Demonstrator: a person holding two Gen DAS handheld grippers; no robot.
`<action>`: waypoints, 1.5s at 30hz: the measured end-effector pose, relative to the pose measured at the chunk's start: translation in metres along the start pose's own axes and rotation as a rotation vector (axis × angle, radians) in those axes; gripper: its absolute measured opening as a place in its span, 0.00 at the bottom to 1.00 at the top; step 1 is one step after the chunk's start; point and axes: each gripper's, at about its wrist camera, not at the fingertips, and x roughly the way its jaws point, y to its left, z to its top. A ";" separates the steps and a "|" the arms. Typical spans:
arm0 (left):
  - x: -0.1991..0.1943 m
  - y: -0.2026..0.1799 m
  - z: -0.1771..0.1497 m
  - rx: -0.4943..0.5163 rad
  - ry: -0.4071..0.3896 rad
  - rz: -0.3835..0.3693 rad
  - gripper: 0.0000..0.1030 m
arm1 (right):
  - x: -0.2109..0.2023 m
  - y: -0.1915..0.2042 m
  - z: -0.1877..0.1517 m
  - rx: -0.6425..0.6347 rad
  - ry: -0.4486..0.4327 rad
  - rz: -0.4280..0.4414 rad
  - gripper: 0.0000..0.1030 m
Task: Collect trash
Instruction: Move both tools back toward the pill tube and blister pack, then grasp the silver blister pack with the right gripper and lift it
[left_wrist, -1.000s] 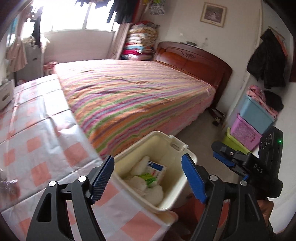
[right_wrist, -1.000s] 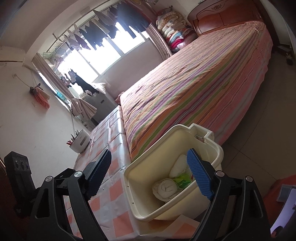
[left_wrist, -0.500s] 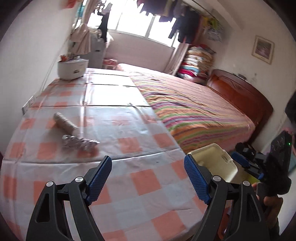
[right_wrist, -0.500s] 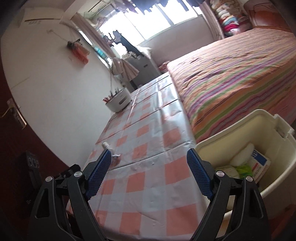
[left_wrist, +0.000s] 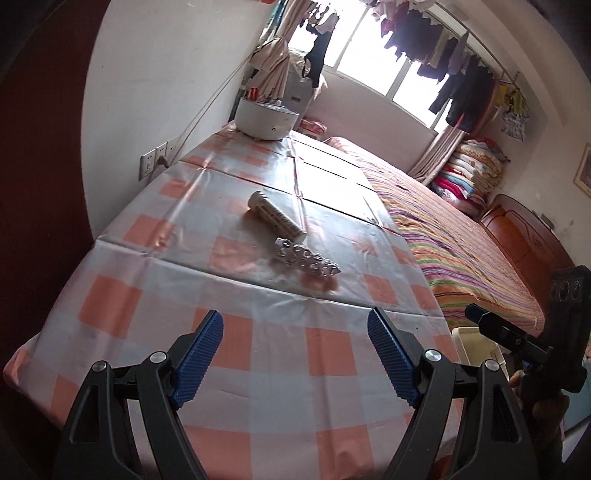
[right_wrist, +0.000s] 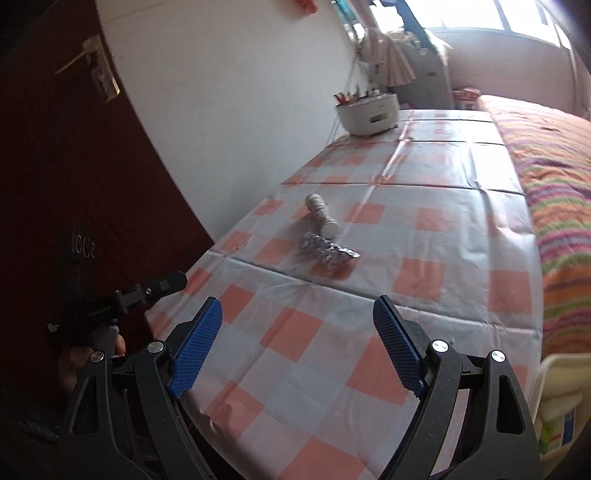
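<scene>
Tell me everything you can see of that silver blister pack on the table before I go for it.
The blister pack is a crinkled strip of shiny silver foil with rows of round bubbles; whether they hold pills cannot be told. It lies flat on the checked tablecloth, mid-table, just beside one end of a white tube lying on its side, possibly touching it. Neither gripper touches it; both are open and short of it.
</scene>
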 end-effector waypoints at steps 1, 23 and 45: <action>-0.003 0.005 0.000 -0.013 -0.004 0.005 0.76 | 0.010 0.004 0.005 -0.036 0.024 0.013 0.80; -0.026 0.054 -0.007 -0.129 -0.020 0.070 0.76 | 0.209 -0.004 0.079 -0.408 0.444 0.015 0.79; -0.027 0.058 -0.014 -0.154 0.013 0.075 0.76 | 0.222 0.005 0.067 -0.455 0.489 -0.084 0.32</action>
